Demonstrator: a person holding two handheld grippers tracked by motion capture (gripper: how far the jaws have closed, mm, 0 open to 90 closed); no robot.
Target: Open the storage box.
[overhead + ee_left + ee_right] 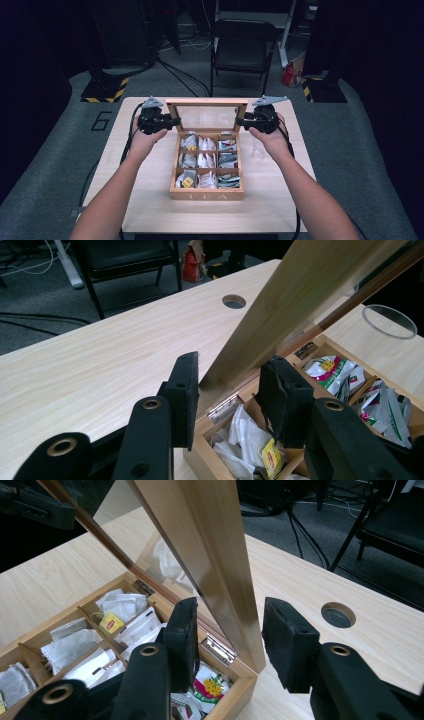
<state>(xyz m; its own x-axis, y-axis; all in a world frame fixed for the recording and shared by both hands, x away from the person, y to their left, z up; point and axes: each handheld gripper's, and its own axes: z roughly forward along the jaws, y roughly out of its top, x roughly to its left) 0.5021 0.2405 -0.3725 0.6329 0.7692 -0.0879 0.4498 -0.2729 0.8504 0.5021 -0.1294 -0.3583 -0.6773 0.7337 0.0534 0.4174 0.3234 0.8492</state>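
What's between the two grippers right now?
The raised lid of the tea box: in the high view the left gripper sits at its left edge, the right gripper at its right edge.

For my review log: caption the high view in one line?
Both grippers, left and right, flank the raised lid of an open tea box.

Black chair (pixel 243 47), grey carpet (pixel 350 130)

Wooden tea box (pixel 206 194) in the middle of the table, open. Glass lid (pixel 207 116) standing up at the back. Nine little squares inside, full of tea bags (pixel 207 161).
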